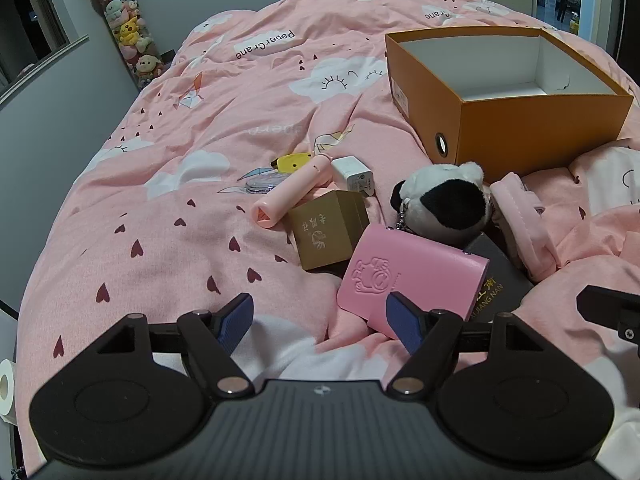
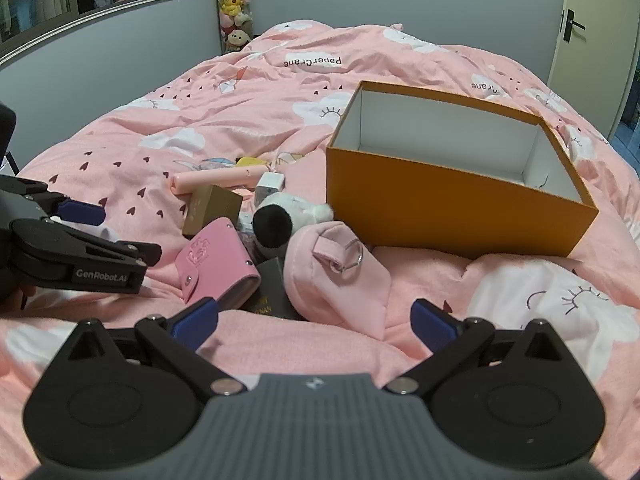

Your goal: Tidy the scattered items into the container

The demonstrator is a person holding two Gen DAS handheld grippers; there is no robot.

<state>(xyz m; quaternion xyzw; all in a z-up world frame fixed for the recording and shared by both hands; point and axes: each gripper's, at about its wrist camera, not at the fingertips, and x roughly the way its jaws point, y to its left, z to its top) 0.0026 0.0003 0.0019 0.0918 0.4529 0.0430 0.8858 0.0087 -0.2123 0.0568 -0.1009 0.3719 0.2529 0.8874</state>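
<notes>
My left tongs [image 1: 320, 320] and right tongs [image 2: 314, 322] gape empty over the bed [image 1: 160, 240]; pink wallet [image 1: 412, 276] nearest, orange box [image 2: 452, 208] empty.

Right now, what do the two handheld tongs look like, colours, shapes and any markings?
Both tongs are matte black. The left tongs and right tongs each have two angular linkage arms with silver pivot pins, ending in ribbed dark blue pads. Round black discs flank a ribbed grey body bearing a small silver emblem. From the right view, white "GenRobot.AI" lettering shows on the left tongs' side.
</notes>
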